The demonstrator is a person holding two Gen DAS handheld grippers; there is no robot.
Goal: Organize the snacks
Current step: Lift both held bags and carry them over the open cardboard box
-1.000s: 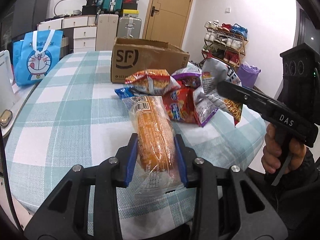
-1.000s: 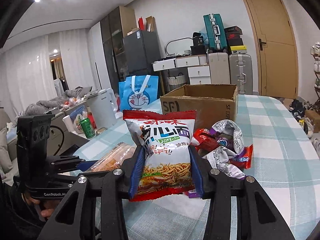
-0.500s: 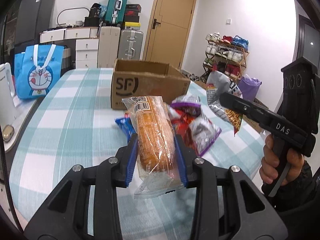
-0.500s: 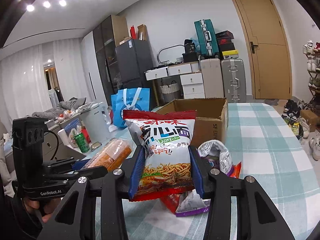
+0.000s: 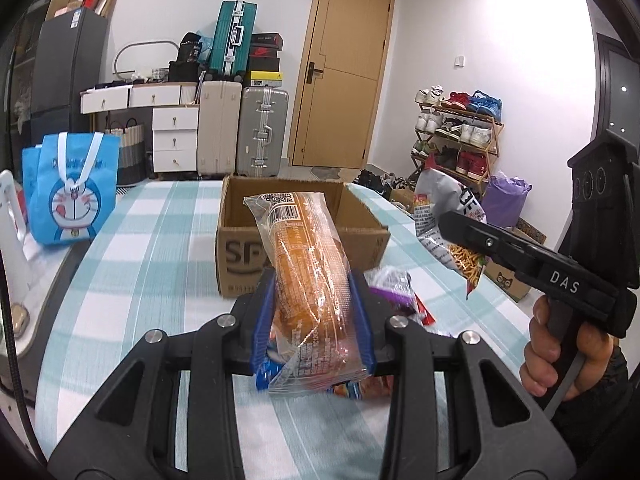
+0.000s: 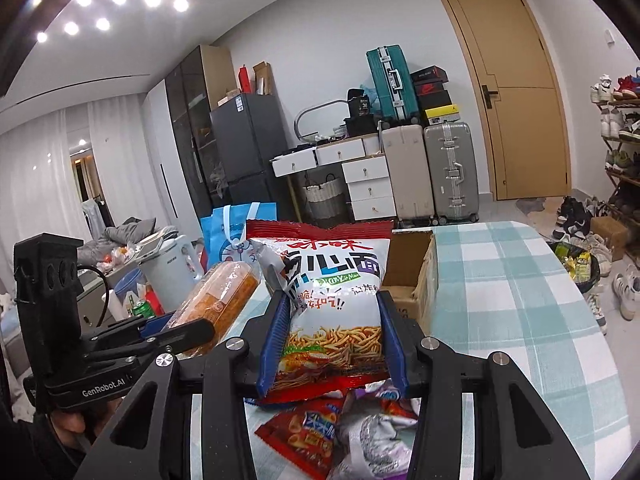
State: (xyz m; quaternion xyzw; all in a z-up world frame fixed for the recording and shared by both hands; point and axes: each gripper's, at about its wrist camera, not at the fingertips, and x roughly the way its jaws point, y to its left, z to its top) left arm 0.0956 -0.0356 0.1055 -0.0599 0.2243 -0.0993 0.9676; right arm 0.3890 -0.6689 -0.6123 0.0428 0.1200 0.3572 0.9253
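Observation:
My left gripper [image 5: 313, 316] is shut on a long orange bread pack in clear wrap [image 5: 308, 264], held up above the checked table, with the open SF cardboard box [image 5: 360, 236] right behind it. My right gripper [image 6: 333, 340] is shut on a white and red noodle-snack bag [image 6: 336, 292], lifted over the loose snack packs [image 6: 340, 432] on the table. In the left wrist view the noodle-snack bag [image 5: 448, 224] hangs to the right of the box. The bread pack [image 6: 224, 300] shows at the left of the right wrist view.
A blue cartoon tote bag [image 5: 70, 196] stands at the table's left edge beside a white kettle [image 6: 172, 268]. Suitcases [image 5: 260, 132] and drawers line the far wall; a shoe rack [image 5: 456, 136] is at the right. A hand [image 5: 560, 352] grips the right tool.
Both grippers have risen with their packs and moved toward the box. The snack pile has dropped lower in both views, and the box's open inside now shows behind the bread pack.

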